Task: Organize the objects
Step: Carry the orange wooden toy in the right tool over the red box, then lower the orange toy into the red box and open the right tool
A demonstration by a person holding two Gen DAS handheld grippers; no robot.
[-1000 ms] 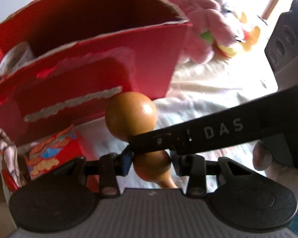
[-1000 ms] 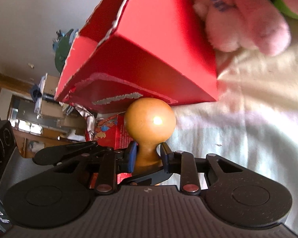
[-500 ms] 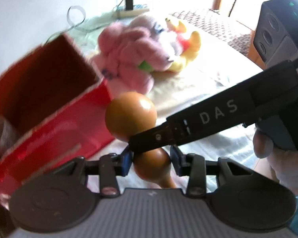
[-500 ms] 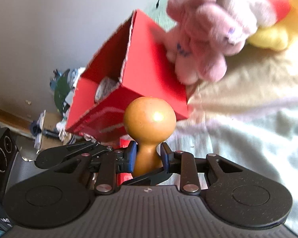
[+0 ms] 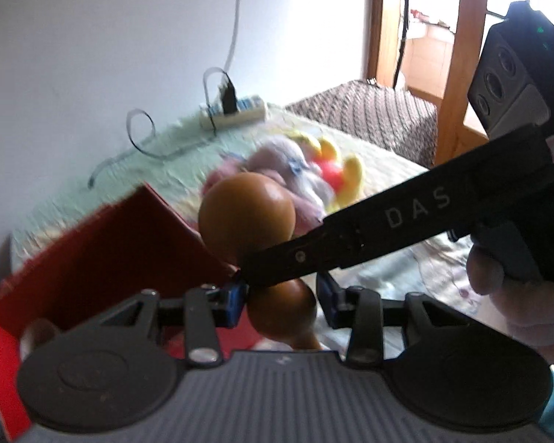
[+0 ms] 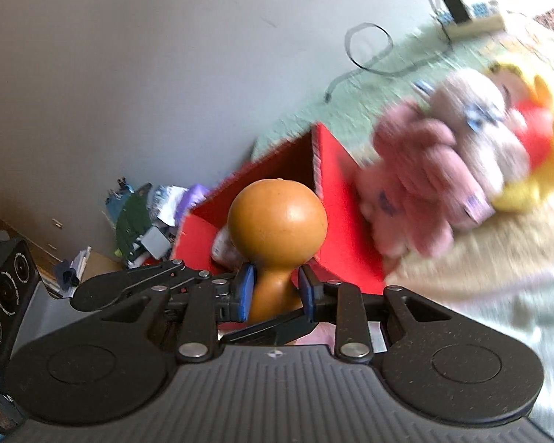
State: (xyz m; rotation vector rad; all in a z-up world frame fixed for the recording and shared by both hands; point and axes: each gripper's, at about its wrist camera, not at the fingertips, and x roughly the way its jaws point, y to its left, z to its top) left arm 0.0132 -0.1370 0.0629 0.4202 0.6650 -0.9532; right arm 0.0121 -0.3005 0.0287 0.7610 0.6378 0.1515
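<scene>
Both grippers hold one brown gourd-shaped wooden object (image 5: 245, 217). My left gripper (image 5: 280, 301) is shut on its lower bulb. My right gripper (image 6: 275, 291) is shut on its narrow neck, with the round top (image 6: 277, 217) above the fingers. The right gripper's body crosses the left wrist view (image 5: 406, 229). The gourd hangs in the air above and in front of the open red box (image 5: 103, 247), which also shows in the right wrist view (image 6: 336, 184). Something pale lies inside the box (image 6: 225, 247).
A pink plush toy (image 6: 435, 162) and a yellow and red one (image 6: 539, 147) lie on the bed right of the box. A power strip (image 5: 236, 114) with cables lies at the wall. A cluttered shelf (image 6: 144, 217) stands to the left, a wooden post (image 5: 461, 62) to the right.
Both grippers have risen with the gourd and tilted up. The box and the plush toys have dropped lower in both views, and the box's open top now shows.
</scene>
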